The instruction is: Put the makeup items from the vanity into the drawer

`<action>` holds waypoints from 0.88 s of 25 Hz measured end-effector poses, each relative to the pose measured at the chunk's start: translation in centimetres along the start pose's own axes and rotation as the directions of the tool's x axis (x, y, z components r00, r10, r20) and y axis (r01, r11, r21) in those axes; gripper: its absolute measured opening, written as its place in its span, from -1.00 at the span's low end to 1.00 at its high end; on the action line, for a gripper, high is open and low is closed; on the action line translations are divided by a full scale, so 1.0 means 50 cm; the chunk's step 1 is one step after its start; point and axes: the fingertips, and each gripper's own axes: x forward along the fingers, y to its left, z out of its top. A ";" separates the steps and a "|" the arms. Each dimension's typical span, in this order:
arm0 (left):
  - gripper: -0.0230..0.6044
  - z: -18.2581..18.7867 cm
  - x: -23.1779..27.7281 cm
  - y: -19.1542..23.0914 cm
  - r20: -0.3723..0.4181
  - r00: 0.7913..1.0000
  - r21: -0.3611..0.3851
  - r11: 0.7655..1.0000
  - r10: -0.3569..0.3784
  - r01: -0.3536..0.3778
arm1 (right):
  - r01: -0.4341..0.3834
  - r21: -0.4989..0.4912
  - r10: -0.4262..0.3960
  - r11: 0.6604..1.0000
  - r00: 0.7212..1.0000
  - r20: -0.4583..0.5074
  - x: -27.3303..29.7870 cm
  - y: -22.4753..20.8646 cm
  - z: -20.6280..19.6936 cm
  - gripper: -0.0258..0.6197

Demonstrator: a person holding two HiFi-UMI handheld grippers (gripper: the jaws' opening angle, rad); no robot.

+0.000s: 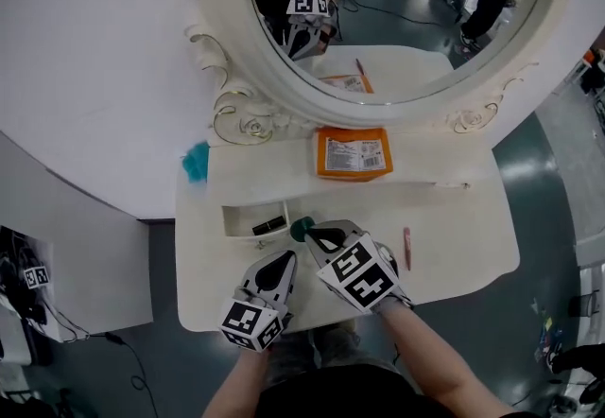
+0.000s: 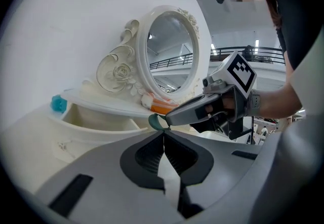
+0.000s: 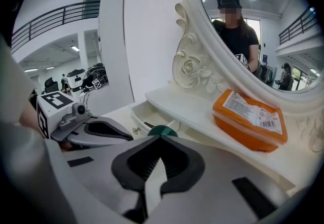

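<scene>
Fingers of your right gripper were clamped on a small dark-green round makeup item just beside the open white drawer; your left gripper, near that drawer, was closed and empty.

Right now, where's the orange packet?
Head view: the orange packet lies flat about mid-way along the raised shelf, just under the mirror, well apart from the teal item at the shelf's left end.

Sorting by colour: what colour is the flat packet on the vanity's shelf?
Orange flat packet, white label; clearest in right gripper view.
</scene>
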 end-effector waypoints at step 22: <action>-0.88 0.027 -0.096 0.142 0.037 0.991 -0.028 0.991 0.129 -0.128 | -0.114 -0.088 0.114 0.990 0.994 -0.008 0.129 0.098 0.109 -0.86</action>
